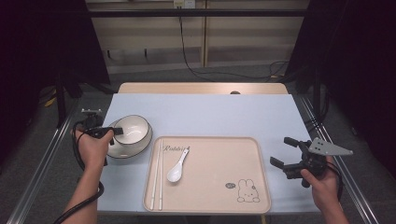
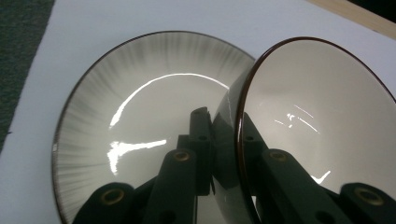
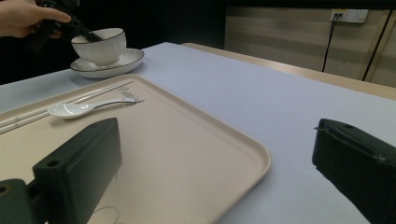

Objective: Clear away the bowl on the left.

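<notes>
A white bowl [image 1: 134,131] with a dark rim rests over a white plate [image 1: 120,152] at the table's left. My left gripper [image 1: 116,131] is shut on the bowl's near wall, one jaw inside the rim and one outside. In the left gripper view the bowl [image 2: 317,102] leans to the right of the plate [image 2: 140,107], with the left gripper [image 2: 223,116] clamped on its rim. My right gripper [image 1: 280,150] stands open at the right, beside the beige tray [image 1: 219,158], with nothing between its fingers. The right gripper view shows the right gripper [image 3: 217,135] wide open over the tray's corner [image 3: 233,154].
On the tray's left part lie a white spoon [image 1: 177,168] and a pair of white chopsticks [image 1: 157,177]. A rabbit drawing [image 1: 246,191] marks its near right corner. The blue table top [image 1: 210,114] stretches bare behind the tray.
</notes>
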